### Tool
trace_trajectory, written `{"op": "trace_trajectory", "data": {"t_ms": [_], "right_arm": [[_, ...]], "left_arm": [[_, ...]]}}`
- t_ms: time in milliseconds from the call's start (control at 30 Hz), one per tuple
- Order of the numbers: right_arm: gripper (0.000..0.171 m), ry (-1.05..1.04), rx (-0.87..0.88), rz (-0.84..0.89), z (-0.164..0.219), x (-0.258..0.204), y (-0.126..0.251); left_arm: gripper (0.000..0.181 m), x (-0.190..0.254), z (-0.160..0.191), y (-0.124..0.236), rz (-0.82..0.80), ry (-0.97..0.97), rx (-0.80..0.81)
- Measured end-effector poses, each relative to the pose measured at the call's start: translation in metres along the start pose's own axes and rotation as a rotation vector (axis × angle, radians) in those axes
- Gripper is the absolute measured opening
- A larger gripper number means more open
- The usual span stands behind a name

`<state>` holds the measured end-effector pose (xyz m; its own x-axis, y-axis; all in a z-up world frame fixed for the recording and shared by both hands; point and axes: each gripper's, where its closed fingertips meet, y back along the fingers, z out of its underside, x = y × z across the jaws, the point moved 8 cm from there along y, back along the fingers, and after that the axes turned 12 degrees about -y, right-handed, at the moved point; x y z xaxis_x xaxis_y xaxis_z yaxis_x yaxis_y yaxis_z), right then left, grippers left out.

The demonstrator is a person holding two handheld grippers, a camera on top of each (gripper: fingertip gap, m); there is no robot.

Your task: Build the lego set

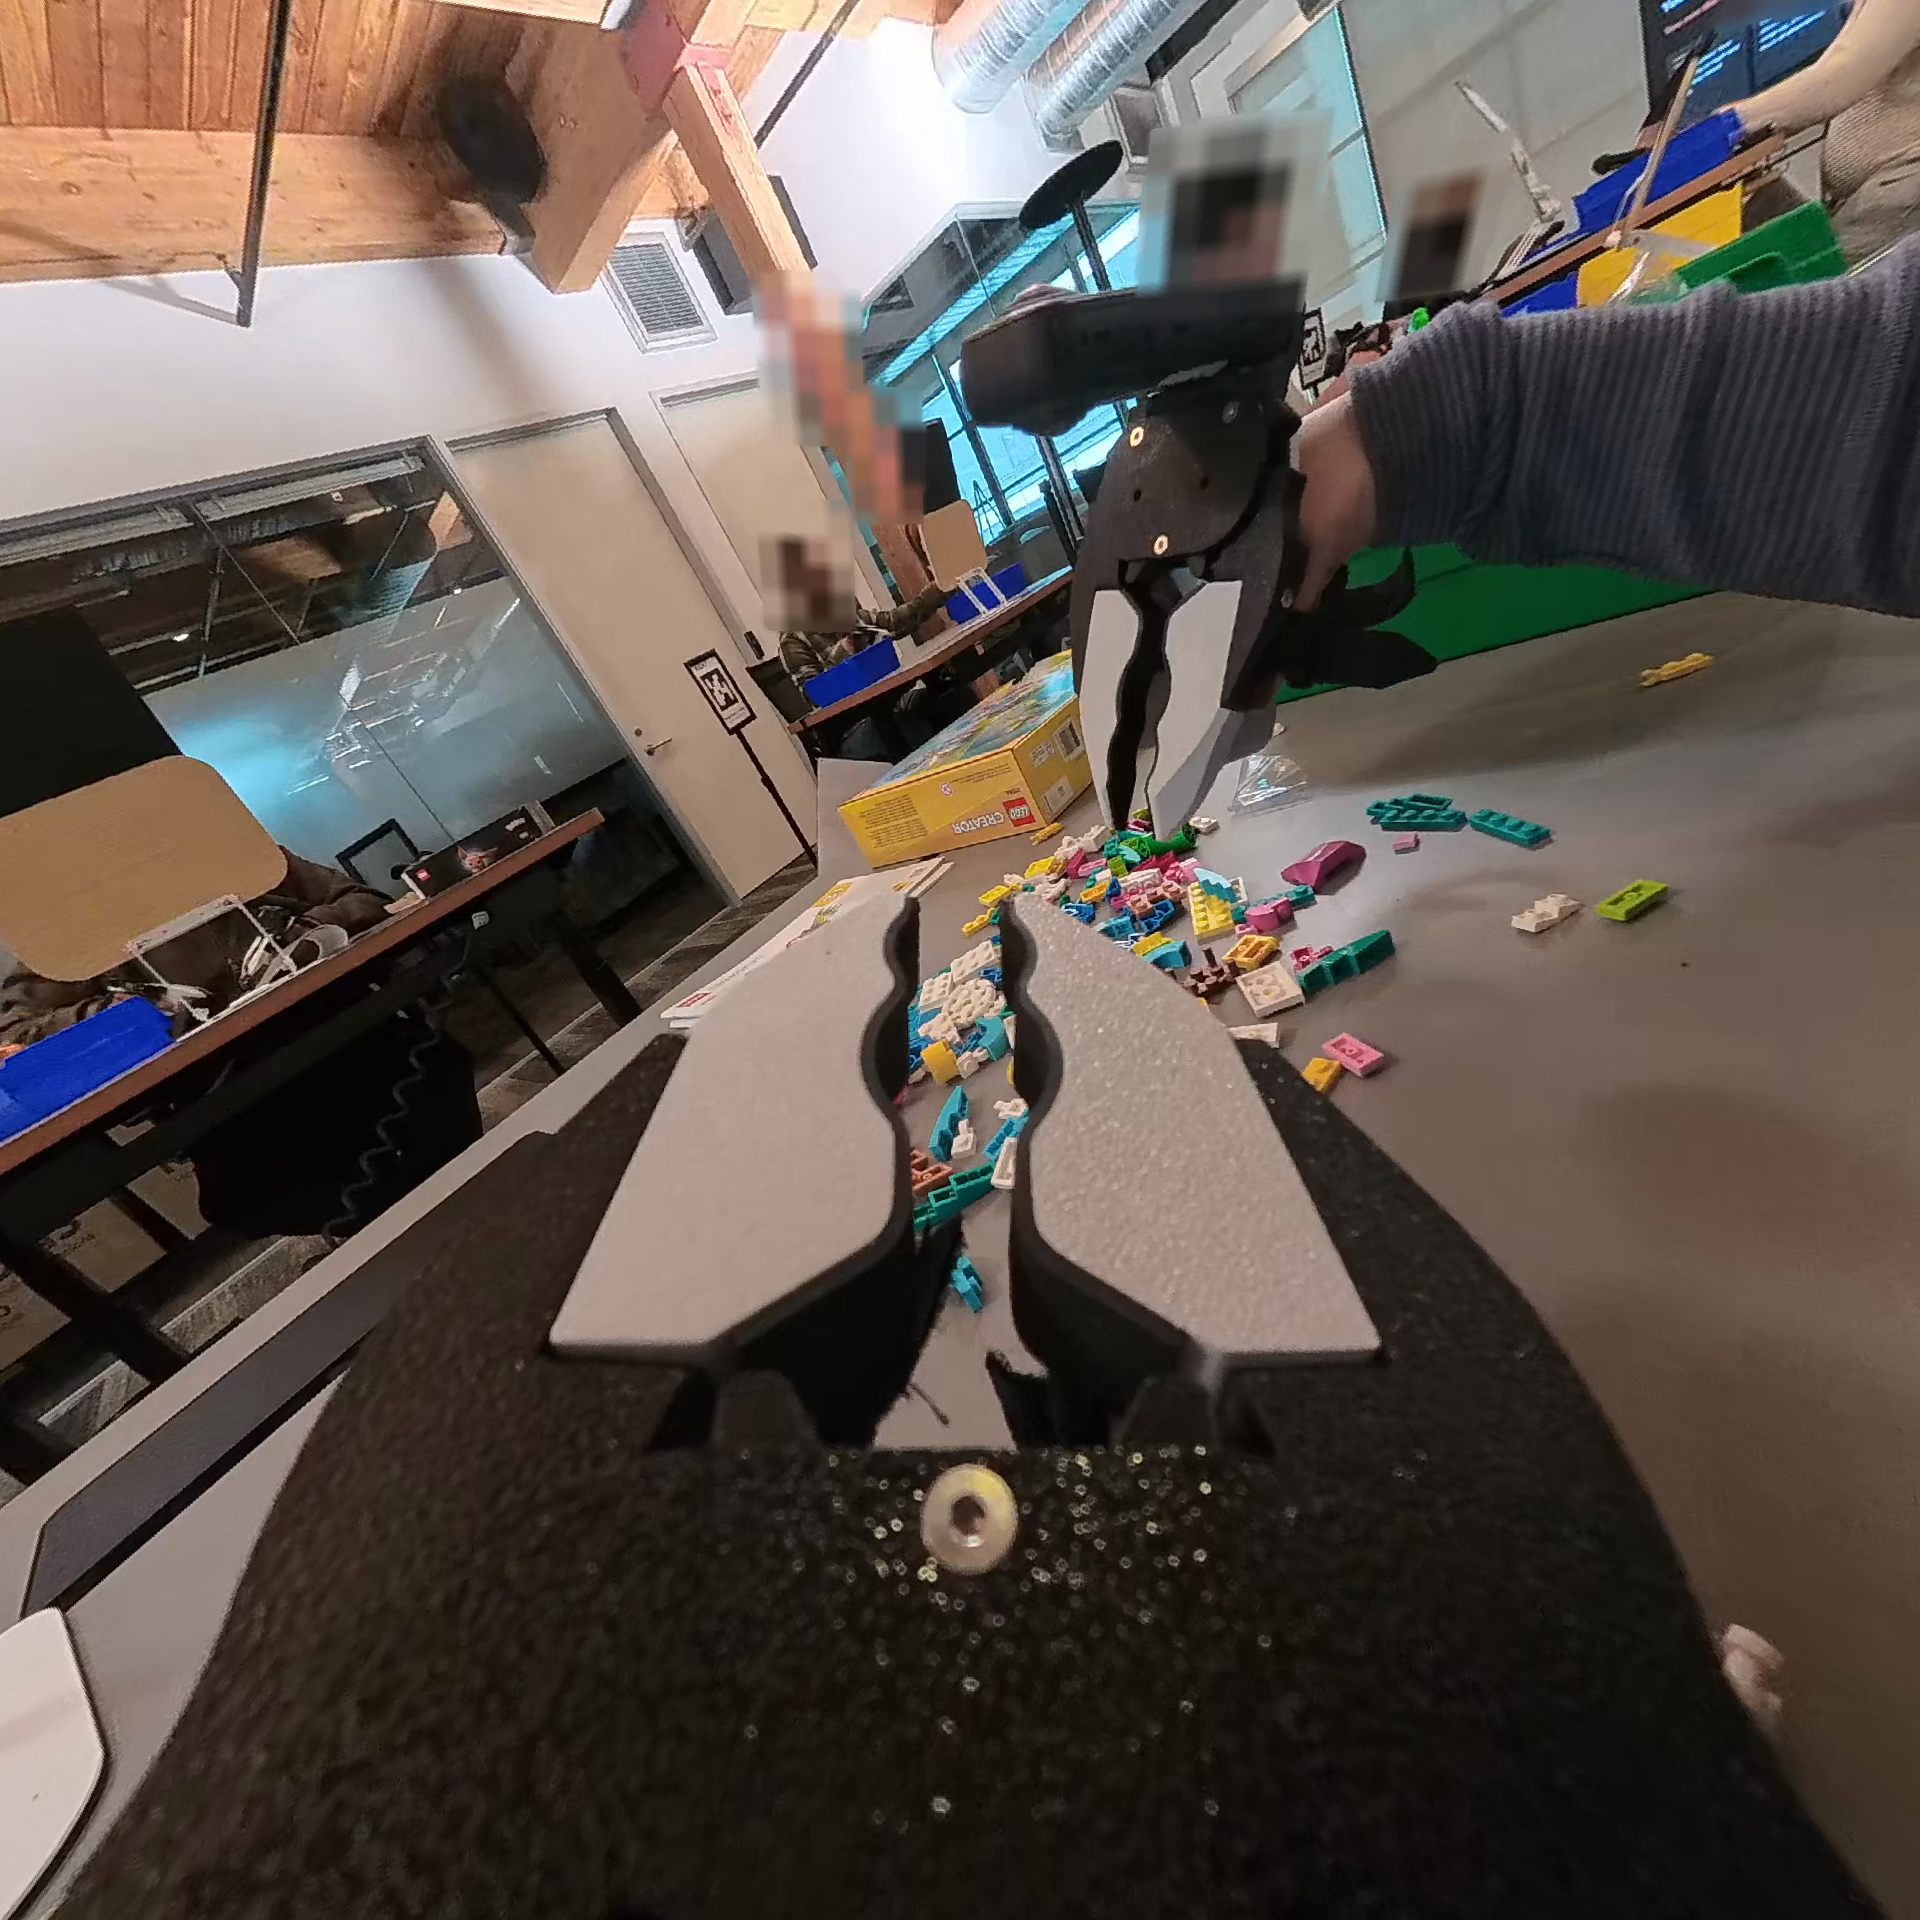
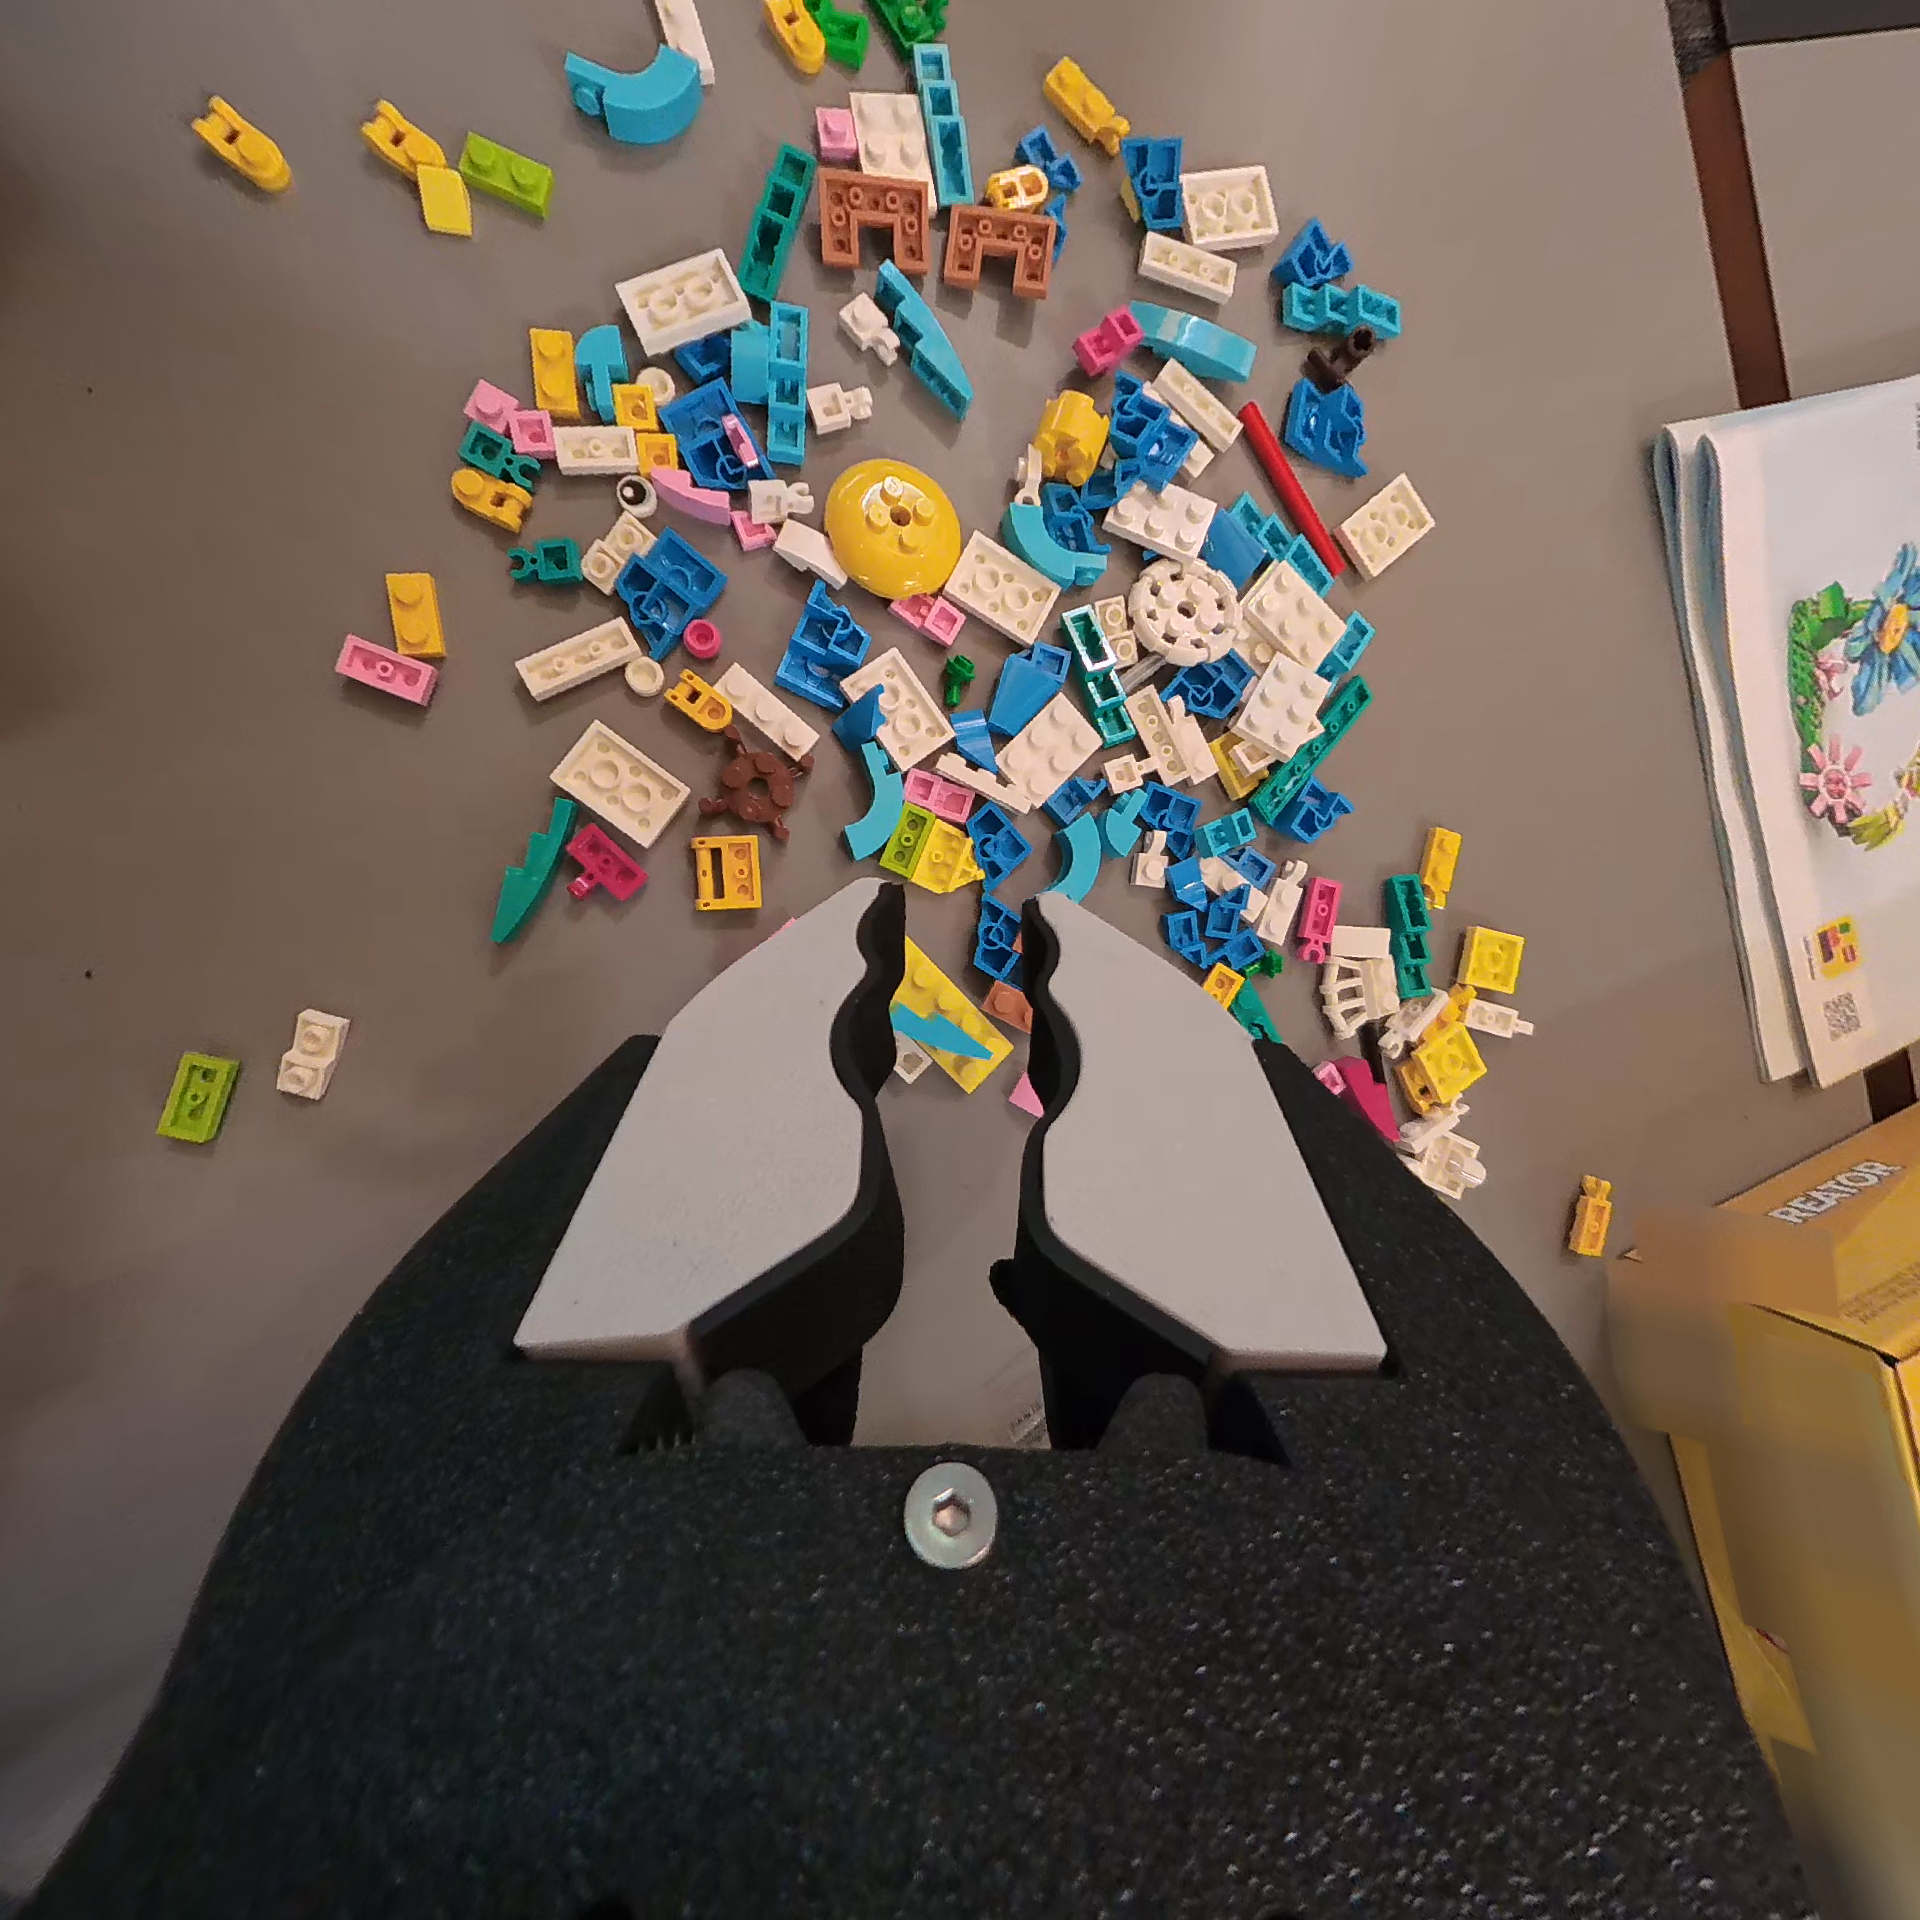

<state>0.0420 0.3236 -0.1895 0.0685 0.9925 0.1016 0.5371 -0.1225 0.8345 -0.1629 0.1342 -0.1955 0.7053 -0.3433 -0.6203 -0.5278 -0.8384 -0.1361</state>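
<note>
A pile of loose lego pieces (image 2: 935, 582) in blue, white, yellow, teal and pink lies on the grey table (image 2: 208, 520). A yellow dome (image 2: 891, 528) sits near its middle. My right gripper (image 2: 966, 902) points down over the near edge of the pile, jaws apart and empty. A yellow piece with a light blue stripe (image 2: 951, 1023) lies below the gap. In the left wrist view the right gripper (image 1: 1138, 816) hangs over the far end of the pile (image 1: 1143, 925), held by a hand in a grey sleeve. My left gripper (image 1: 961, 914) hovers low beside the pile, jaws slightly apart and empty.
A yellow set box (image 1: 966, 800) stands at the far end of the pile and shows in the right wrist view (image 2: 1787, 1403). An instruction booklet (image 2: 1808, 727) lies at the table edge. Teal plates (image 1: 1455, 816), a lime plate (image 1: 1631, 899) and a magenta piece (image 1: 1322, 862) lie apart. The yellow dome (image 2: 891, 528) lies around 9 cm away from my right fingertips.
</note>
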Motion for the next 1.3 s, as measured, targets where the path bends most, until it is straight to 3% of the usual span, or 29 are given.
{"op": "trace_trajectory", "data": {"t_ms": [1300], "right_arm": [[0.021,-0.003,-0.035,-0.018,0.0037,0.0000,-0.0076]], "left_arm": [[0.011,0.0050,-0.0053,0.0020,0.007,-0.058,0.026]]}}
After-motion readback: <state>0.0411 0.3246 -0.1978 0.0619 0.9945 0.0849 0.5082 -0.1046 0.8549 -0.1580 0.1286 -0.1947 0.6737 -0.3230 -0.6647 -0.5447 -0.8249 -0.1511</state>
